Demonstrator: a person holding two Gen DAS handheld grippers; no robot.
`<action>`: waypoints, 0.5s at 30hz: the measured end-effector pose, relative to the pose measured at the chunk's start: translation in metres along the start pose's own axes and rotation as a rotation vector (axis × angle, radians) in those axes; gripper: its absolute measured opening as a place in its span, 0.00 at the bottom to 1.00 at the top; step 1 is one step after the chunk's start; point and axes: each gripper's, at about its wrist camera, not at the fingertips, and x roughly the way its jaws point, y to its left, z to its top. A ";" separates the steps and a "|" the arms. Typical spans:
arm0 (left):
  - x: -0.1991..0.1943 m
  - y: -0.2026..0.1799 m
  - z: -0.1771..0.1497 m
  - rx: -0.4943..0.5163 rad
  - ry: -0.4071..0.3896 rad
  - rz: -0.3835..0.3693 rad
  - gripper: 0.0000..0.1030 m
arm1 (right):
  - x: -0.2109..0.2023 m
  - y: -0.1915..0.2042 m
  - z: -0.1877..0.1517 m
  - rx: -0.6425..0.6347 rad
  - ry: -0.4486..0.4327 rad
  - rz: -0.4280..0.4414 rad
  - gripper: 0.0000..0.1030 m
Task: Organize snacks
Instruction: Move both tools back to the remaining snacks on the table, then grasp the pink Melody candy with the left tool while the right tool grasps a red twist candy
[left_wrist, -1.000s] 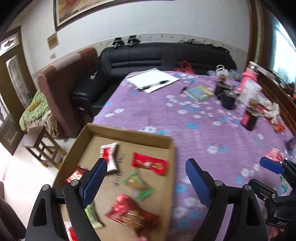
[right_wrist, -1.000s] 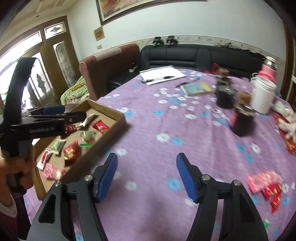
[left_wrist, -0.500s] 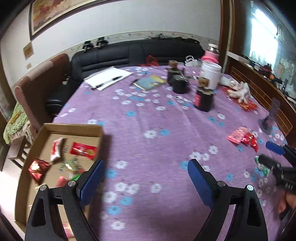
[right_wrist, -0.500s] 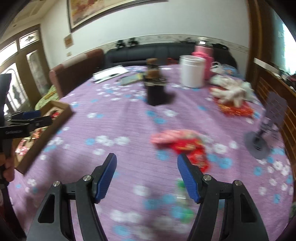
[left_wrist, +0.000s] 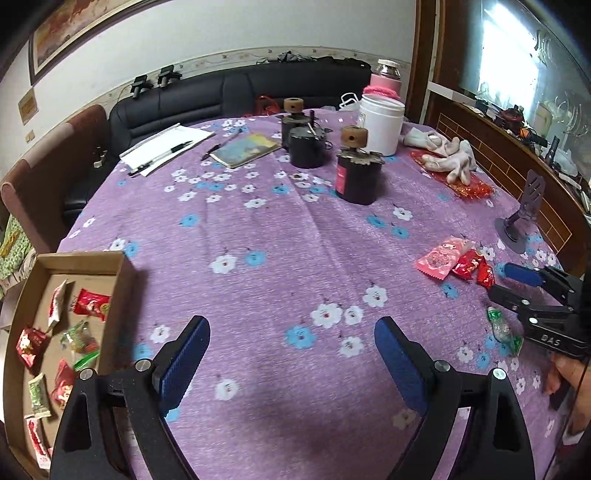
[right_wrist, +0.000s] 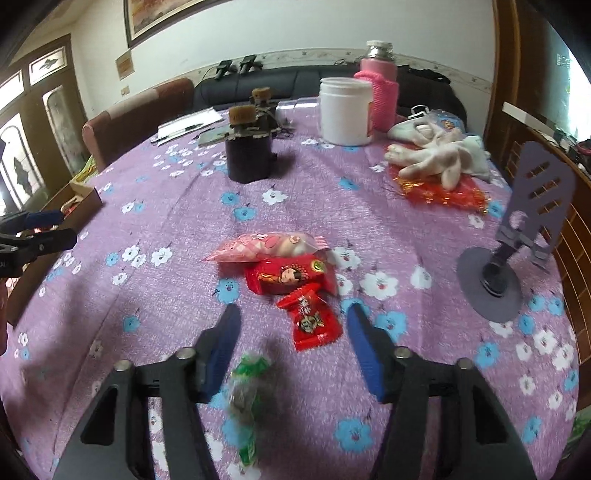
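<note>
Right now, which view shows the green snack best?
The right wrist view: the green snack lies close, between the open right hand-held gripper's fingers, though blurred. The left wrist view shows it small and far right.

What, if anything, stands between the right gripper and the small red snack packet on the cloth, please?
Nothing visible does. The right gripper is open with the red packet lying between its fingertips; the green packet sits nearer, off to the left.

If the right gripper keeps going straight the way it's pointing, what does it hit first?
Most likely the small red snack packet, lying on the tablecloth between the open fingers of the right gripper. The larger red packet lies just beyond. Depth is uncertain.
</note>
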 end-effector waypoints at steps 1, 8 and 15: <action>0.002 -0.003 0.001 0.004 0.003 -0.002 0.90 | 0.004 0.001 0.001 -0.007 0.009 -0.001 0.48; 0.011 -0.019 0.007 0.030 0.009 -0.026 0.90 | 0.017 0.000 0.003 -0.011 0.030 0.006 0.36; 0.020 -0.039 0.017 0.079 0.008 -0.066 0.90 | 0.017 -0.006 0.002 0.010 0.024 0.013 0.25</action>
